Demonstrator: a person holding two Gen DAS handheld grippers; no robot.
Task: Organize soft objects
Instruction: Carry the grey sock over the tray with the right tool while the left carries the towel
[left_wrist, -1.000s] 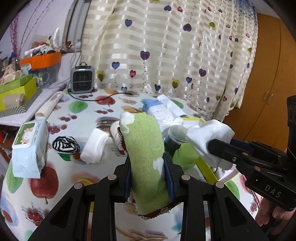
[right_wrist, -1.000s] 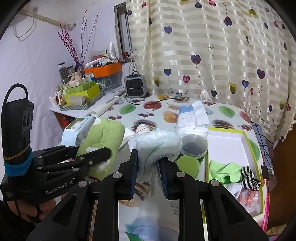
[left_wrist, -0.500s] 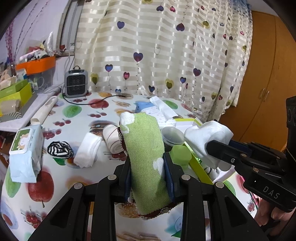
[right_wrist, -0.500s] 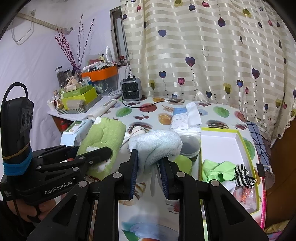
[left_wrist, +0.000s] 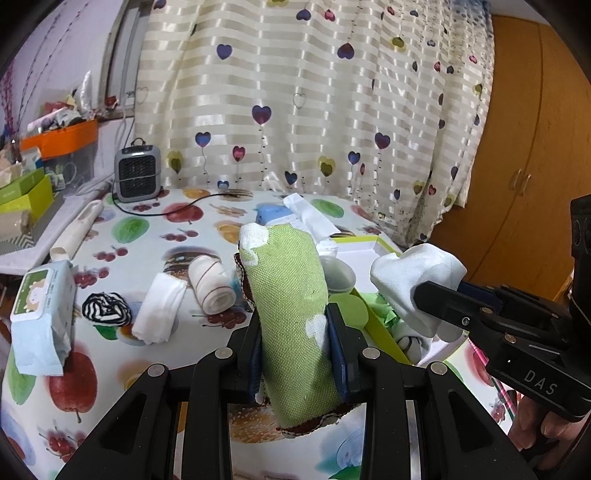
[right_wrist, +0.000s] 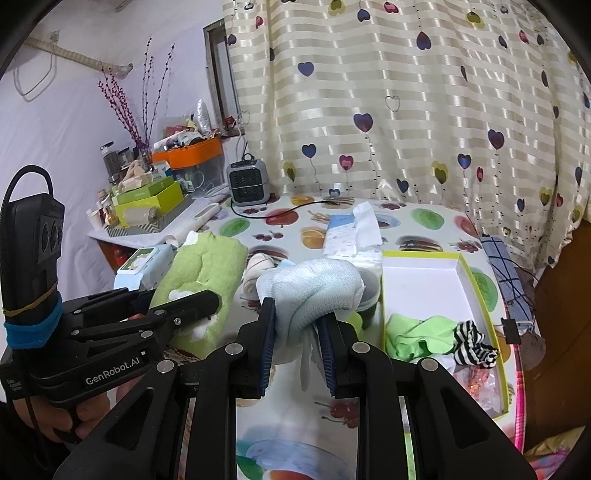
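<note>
My left gripper (left_wrist: 293, 334) is shut on a rolled green cloth (left_wrist: 286, 295) with white patches, held above the table. My right gripper (right_wrist: 297, 325) is shut on a balled pale blue-white sock (right_wrist: 314, 286), also lifted. In the left wrist view that sock (left_wrist: 413, 277) hangs at the right, over the box's near corner. The yellow-rimmed white box (right_wrist: 424, 280) on the right holds a green cloth (right_wrist: 413, 334) and a striped sock (right_wrist: 474, 341). On the table lie a rolled white sock (left_wrist: 159, 308), a brown-striped white roll (left_wrist: 210, 284) and a black-and-white striped ball (left_wrist: 105, 308).
A wet-wipes pack (left_wrist: 37, 317) lies at the table's left edge. A small grey heater (left_wrist: 137, 173) with its cord stands at the back. A dark bowl (left_wrist: 338, 273) and a green lid (left_wrist: 349, 308) sit beside the box, a tissue pack (right_wrist: 351, 236) behind. Cluttered shelf far left.
Both grippers have drifted a little to the right over the table with their cloths still held; the table objects appear shifted left in both views.
</note>
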